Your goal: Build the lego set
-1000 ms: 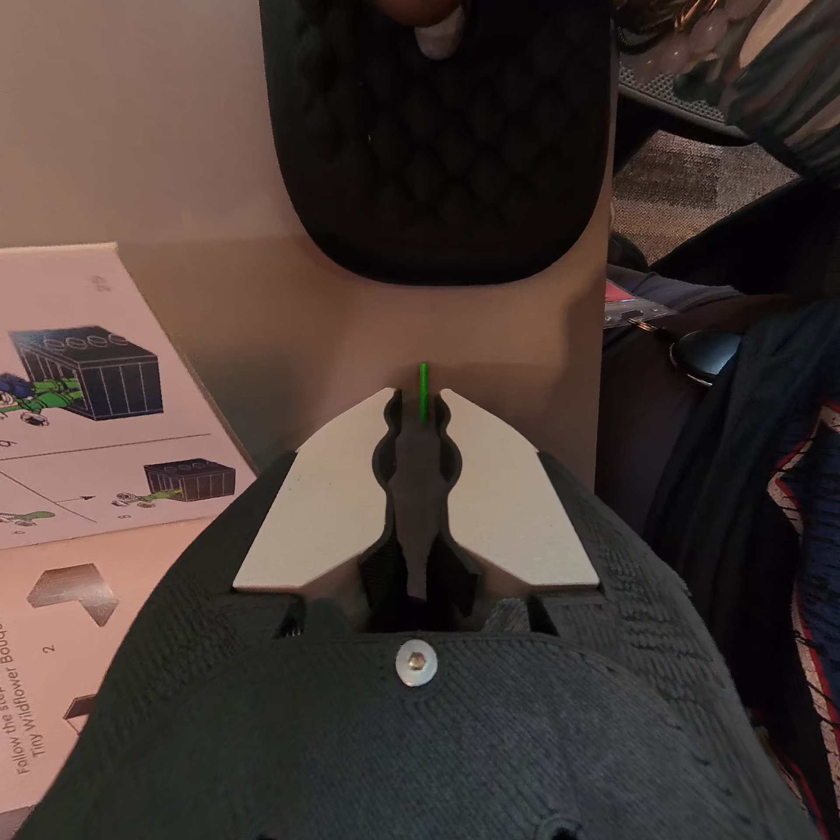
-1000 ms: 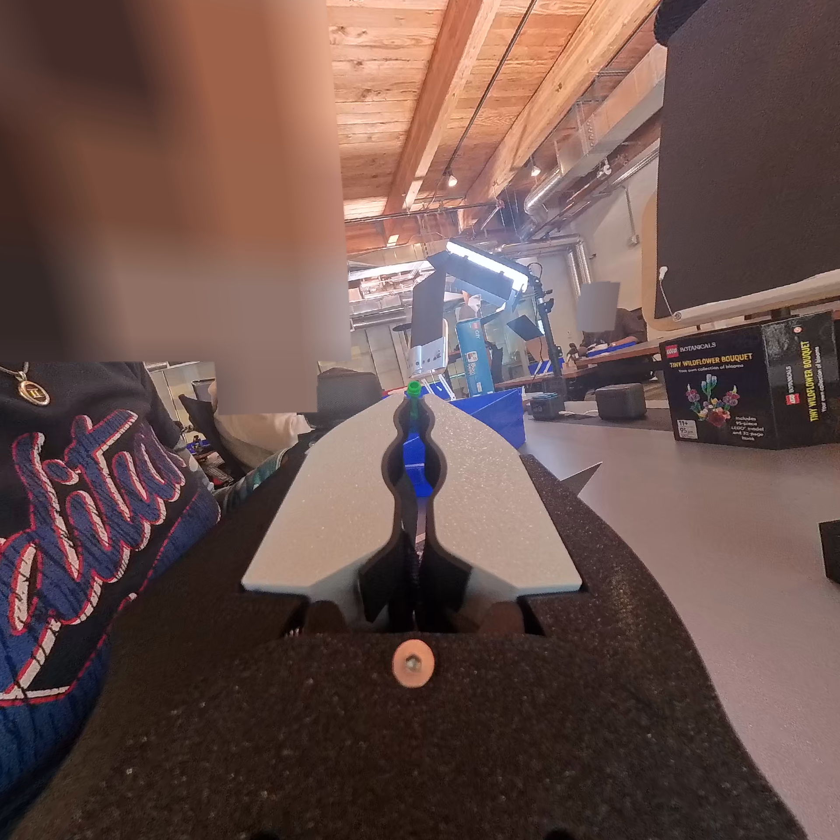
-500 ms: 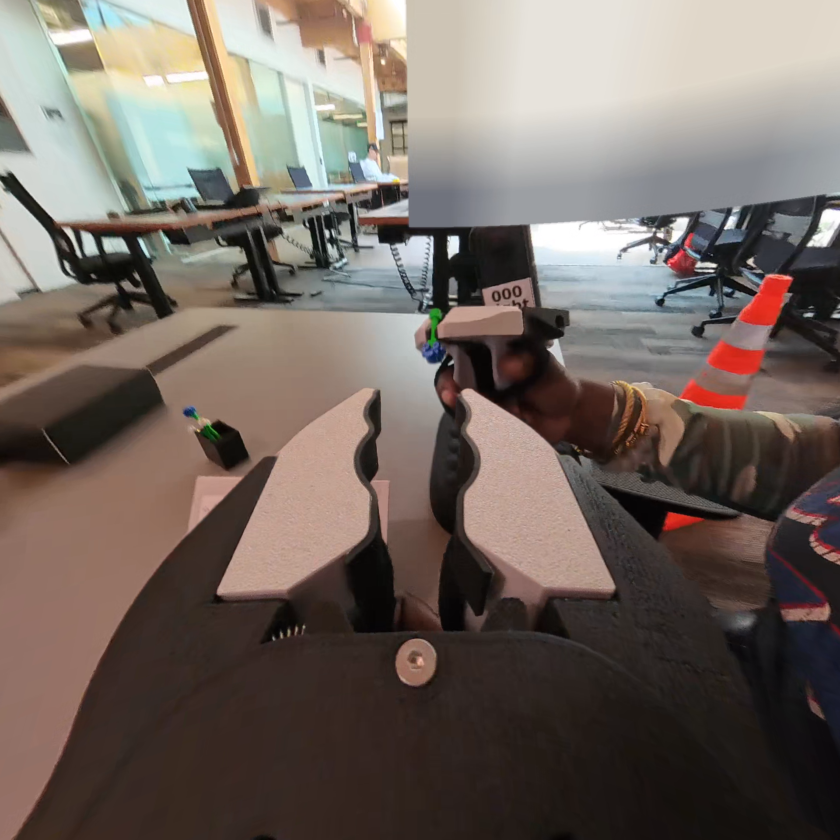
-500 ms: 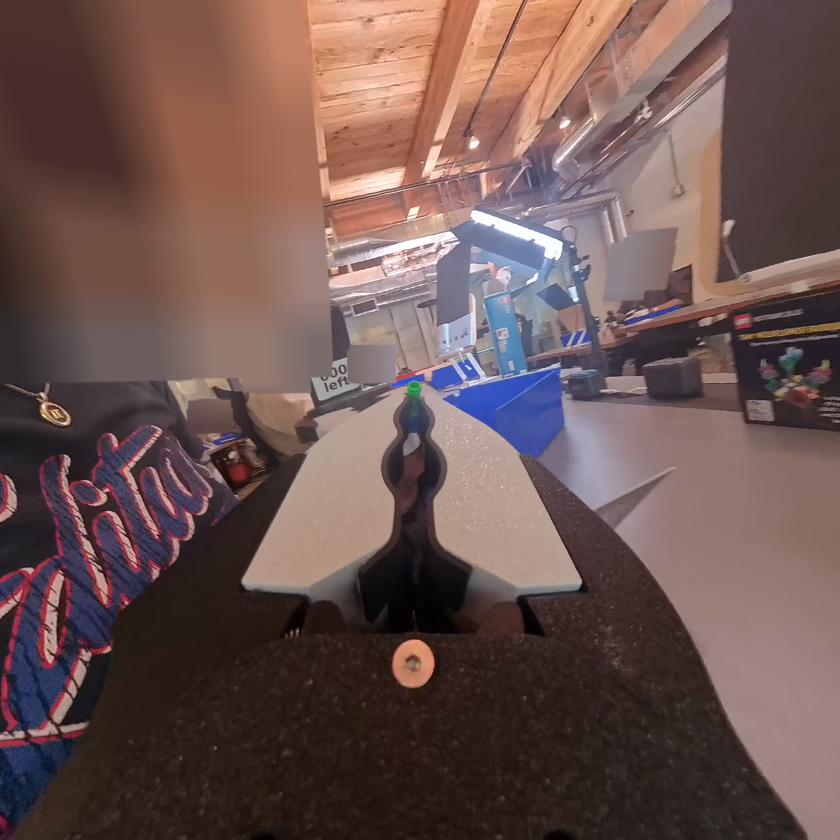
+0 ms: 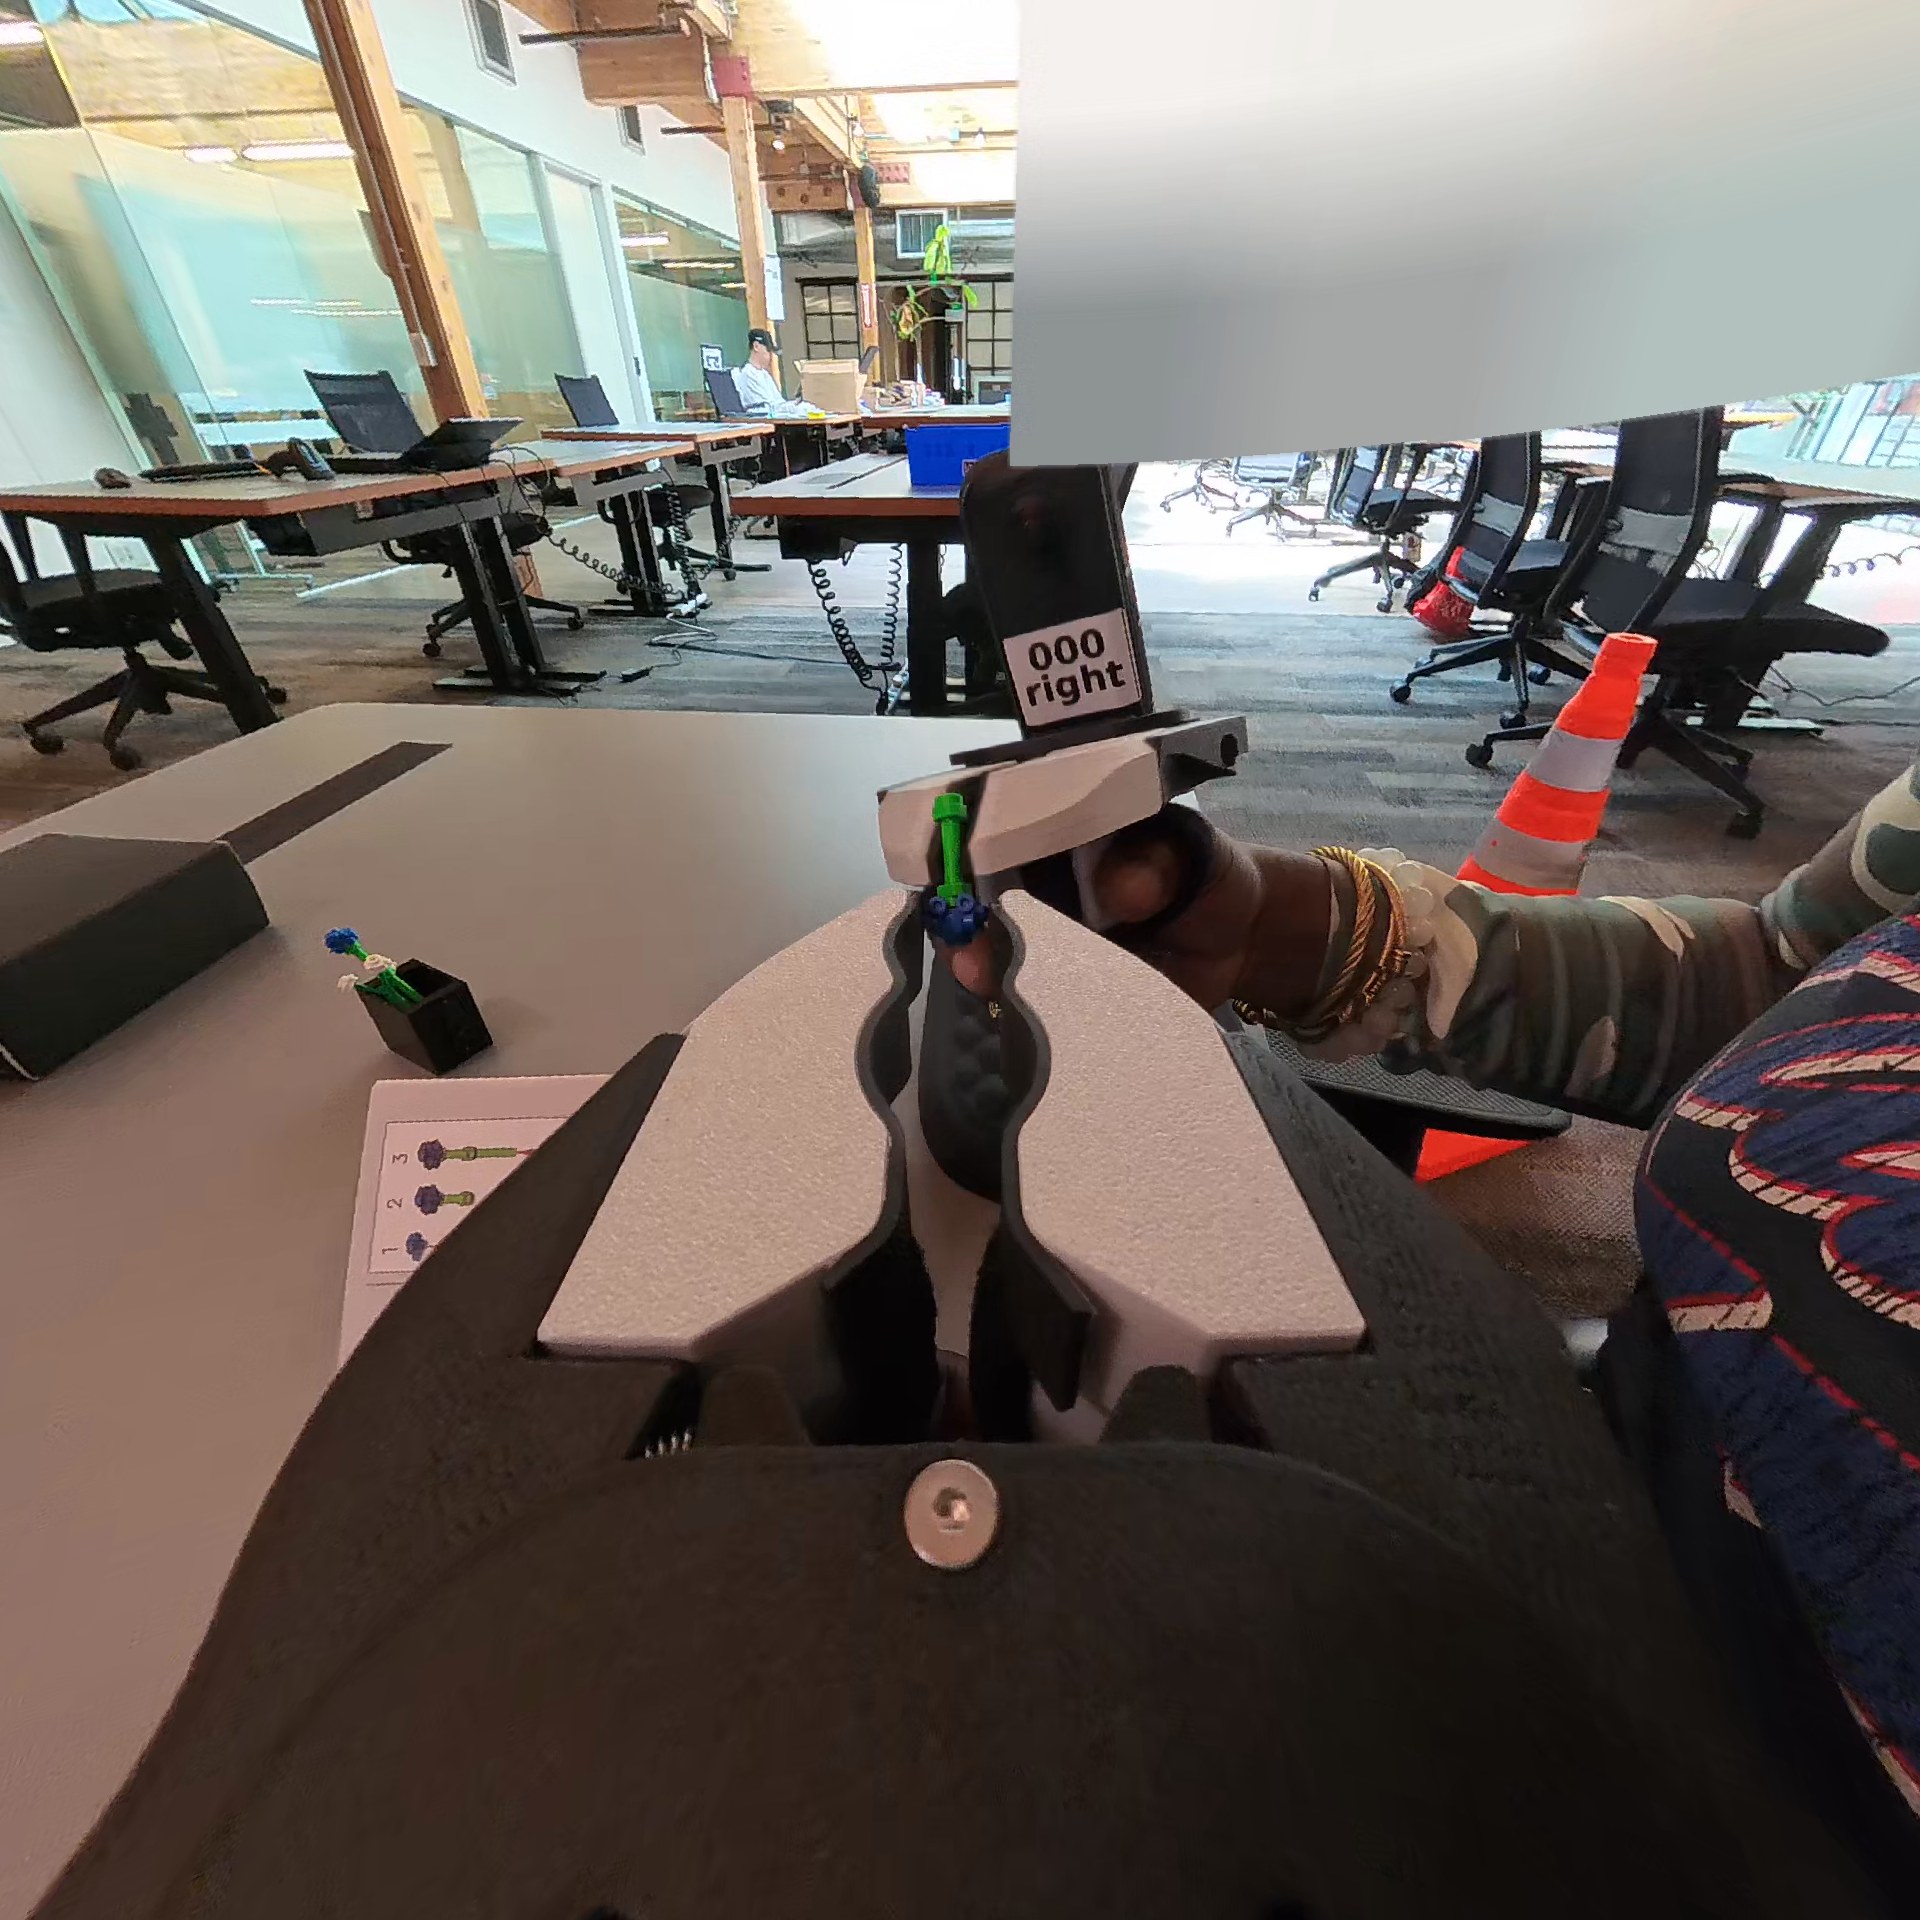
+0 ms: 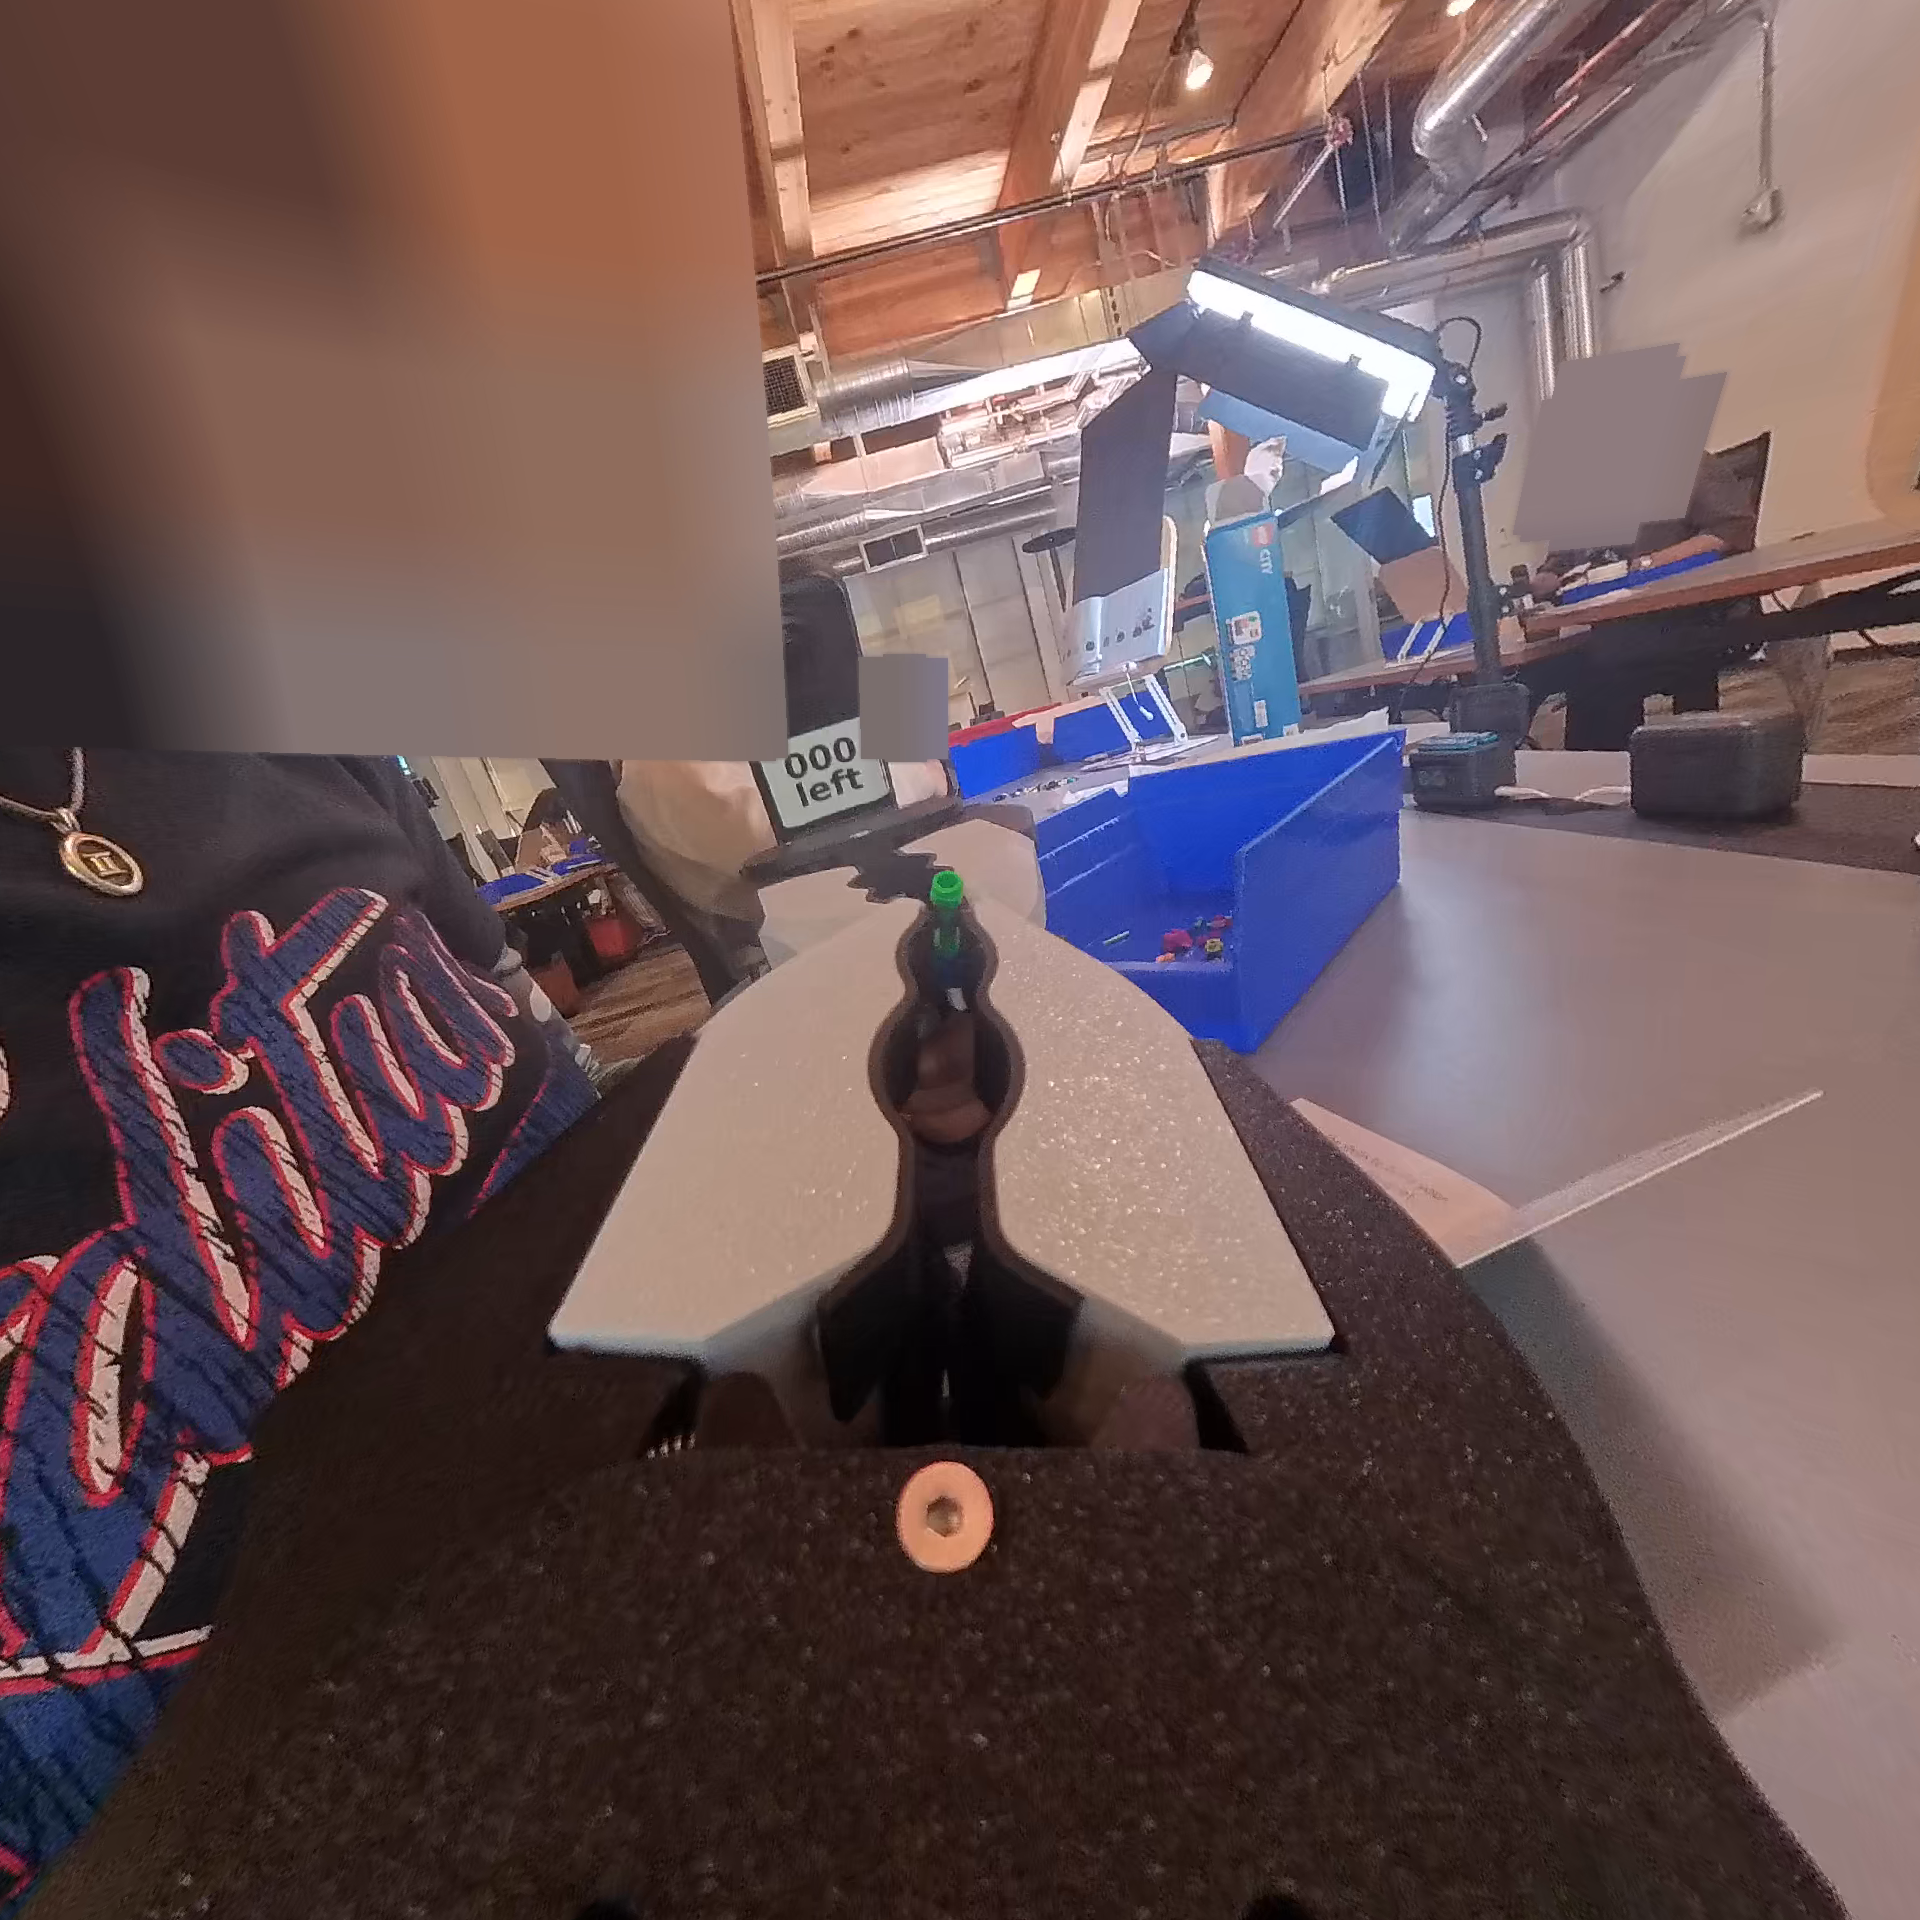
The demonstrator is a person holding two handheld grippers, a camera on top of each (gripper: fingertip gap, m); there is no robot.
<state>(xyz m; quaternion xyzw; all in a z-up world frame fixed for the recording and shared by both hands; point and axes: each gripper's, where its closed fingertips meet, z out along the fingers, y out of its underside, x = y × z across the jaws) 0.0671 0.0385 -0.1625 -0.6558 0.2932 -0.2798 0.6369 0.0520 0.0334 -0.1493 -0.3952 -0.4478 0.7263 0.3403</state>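
Both fingers pinch one green stem [image 6: 945, 914]; only the left view shows its blue flower [image 5: 956, 916].

Open-plan office, rows of desks [image 5: 582, 457] and swivel chairs [image 5: 1621, 582], glass partitions [image 5: 260, 291], timber ceiling beams [image 6: 1049, 125], exposed ducts [image 6: 1486, 94]

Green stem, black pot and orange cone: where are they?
Green stem [image 5: 948, 844], left wrist view, middle of its shaft.
Black pot [image 5: 431, 1023], left wrist view, its front wall.
Orange cone [image 5: 1569, 774], left wrist view, its upper white band.
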